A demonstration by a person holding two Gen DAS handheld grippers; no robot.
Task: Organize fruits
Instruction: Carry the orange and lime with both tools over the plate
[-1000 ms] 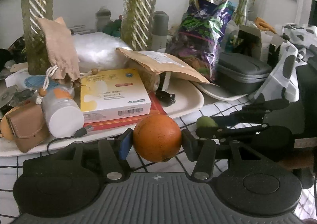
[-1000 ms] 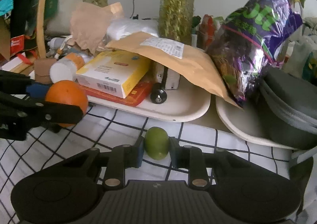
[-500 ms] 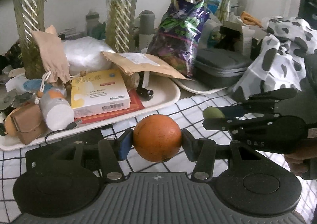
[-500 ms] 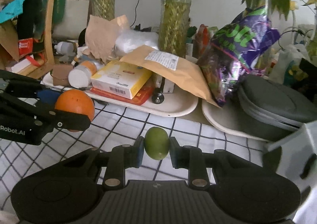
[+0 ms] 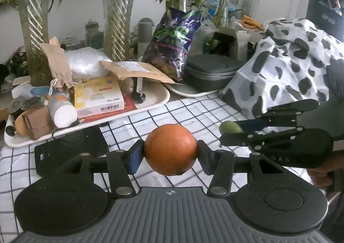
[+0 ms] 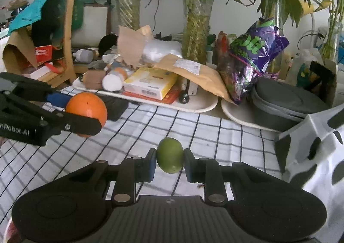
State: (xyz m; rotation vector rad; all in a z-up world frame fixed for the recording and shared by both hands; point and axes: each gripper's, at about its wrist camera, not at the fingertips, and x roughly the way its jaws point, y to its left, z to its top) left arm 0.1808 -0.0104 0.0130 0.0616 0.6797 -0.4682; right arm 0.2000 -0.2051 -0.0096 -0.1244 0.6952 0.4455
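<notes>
Now left tool [image 5: 169, 153] clamps the orange [image 5: 170, 149] — right tool [image 6: 169, 162] clamps the green fruit [image 6: 169, 155].

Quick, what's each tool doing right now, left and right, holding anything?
Left tool: closed on the orange, held above the checked cloth.
Right tool: closed on the green fruit, also lifted clear.
</notes>
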